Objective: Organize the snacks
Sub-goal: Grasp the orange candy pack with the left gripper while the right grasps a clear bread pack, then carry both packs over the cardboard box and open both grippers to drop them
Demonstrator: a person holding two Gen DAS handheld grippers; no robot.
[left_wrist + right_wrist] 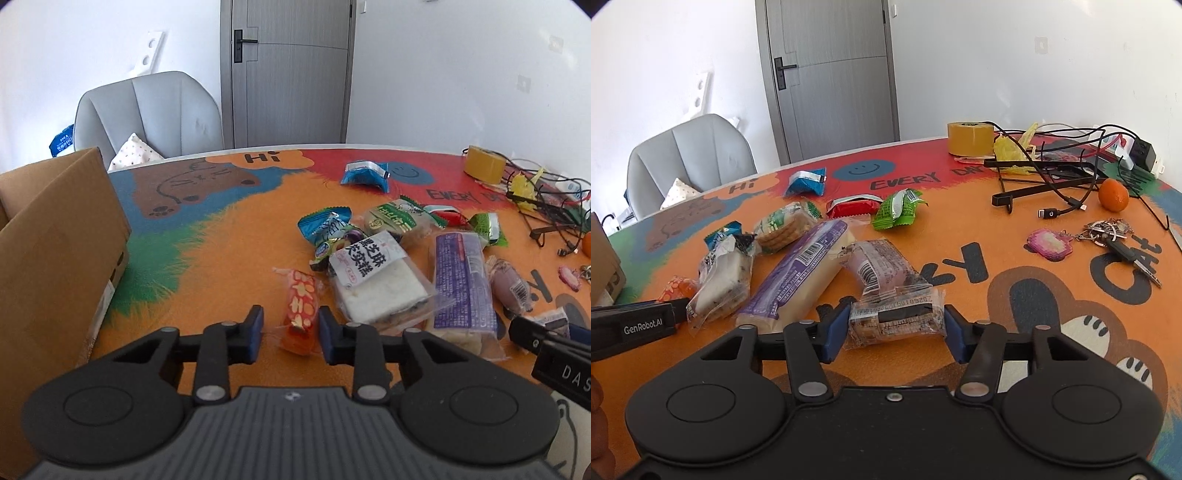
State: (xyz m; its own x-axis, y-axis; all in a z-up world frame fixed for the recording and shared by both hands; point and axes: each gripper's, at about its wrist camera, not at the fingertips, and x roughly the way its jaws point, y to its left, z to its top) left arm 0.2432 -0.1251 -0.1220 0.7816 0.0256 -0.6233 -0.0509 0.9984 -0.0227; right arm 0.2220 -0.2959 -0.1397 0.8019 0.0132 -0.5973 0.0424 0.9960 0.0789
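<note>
Straddling orange snack (300, 312), left fingers (255, 332) apart; right fingers (836, 330) flanking clear-wrapped cake (895, 319)

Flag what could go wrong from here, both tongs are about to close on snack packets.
1. Left tongs straddle the orange candy packet near its crinkly lower end; they may pinch only wrapper and let it slip.
2. Right tongs bracket a clear-wrapped cookie packet whose far edge touches the purple-label cake; lifting could drag that along.
3. The two tongs work close together; the left one could bump the white sesame cake.
</note>
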